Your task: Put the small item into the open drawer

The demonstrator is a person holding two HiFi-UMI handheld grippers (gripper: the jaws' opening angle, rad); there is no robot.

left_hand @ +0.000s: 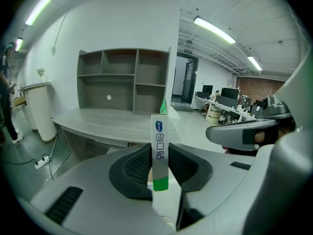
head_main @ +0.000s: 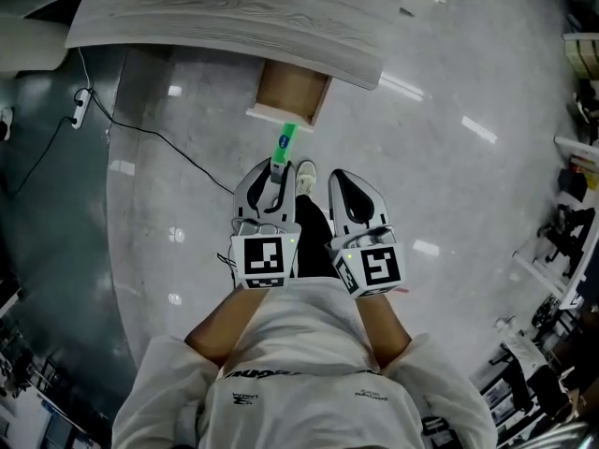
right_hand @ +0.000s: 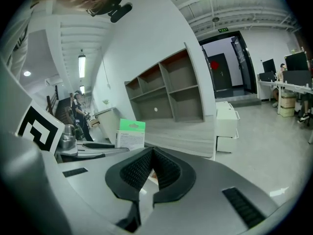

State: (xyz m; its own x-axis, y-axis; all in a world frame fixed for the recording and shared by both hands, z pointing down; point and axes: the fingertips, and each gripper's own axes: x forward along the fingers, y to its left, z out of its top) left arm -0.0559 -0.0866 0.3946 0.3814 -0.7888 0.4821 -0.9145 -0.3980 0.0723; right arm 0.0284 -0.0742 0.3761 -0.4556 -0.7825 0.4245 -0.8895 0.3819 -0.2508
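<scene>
A glossy grey floor (head_main: 449,185) is spreading under everything, and a pale wood-grain tabletop (head_main: 225,21) is running across the top of the head view. In the left gripper view, a grey open shelf unit (left_hand: 122,80) is standing on that tabletop. Beneath the tabletop's near edge, the open drawer (head_main: 292,90) is jutting out and showing its brown inside.

A person in a white shirt is holding both grippers side by side in front of the drawer. The left gripper (head_main: 273,181) is clamping its jaws on a slim white-and-green box (head_main: 284,143), with the dark pads pressing on its flat sides. The box is sticking out ahead of the jaws toward the drawer, short of it and above the floor. The right gripper (head_main: 342,181) is carrying nothing, and its jaws are meeting at the tips.
</scene>
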